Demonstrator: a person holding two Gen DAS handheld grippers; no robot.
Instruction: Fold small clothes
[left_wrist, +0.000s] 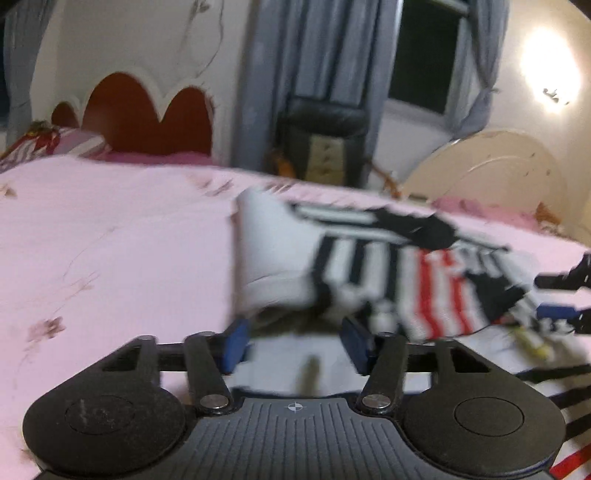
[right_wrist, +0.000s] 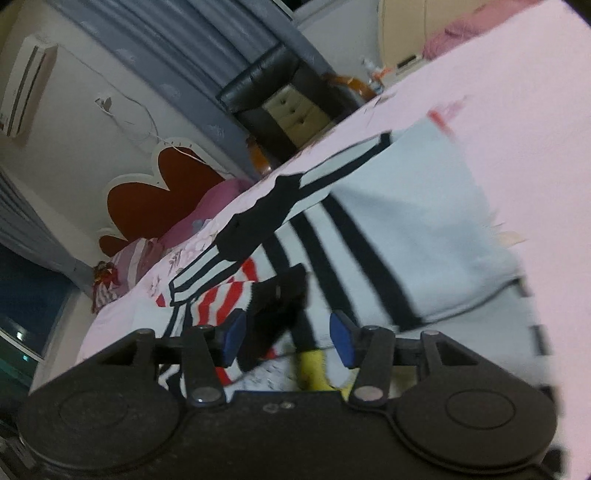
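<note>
A small white garment (left_wrist: 280, 254) with black stripes and a red-and-white striped patch (left_wrist: 443, 295) lies folded over on the pink bed sheet (left_wrist: 110, 240). My left gripper (left_wrist: 295, 347) is open, just in front of the garment's near edge, holding nothing. In the right wrist view the same garment (right_wrist: 406, 221) lies ahead, its striped sleeve (right_wrist: 266, 218) stretched left. My right gripper (right_wrist: 288, 338) is open over the cloth, with a dark fold (right_wrist: 277, 299) between its blue pads. The right gripper's fingers (left_wrist: 561, 299) show at the left view's right edge.
A red heart-shaped headboard (left_wrist: 147, 118) and striped pillows (left_wrist: 74, 144) are at the far end of the bed. A black chair (left_wrist: 321, 140) and grey curtains (left_wrist: 314, 55) stand beyond the bed edge. A cream round headboard (left_wrist: 498, 173) is at right.
</note>
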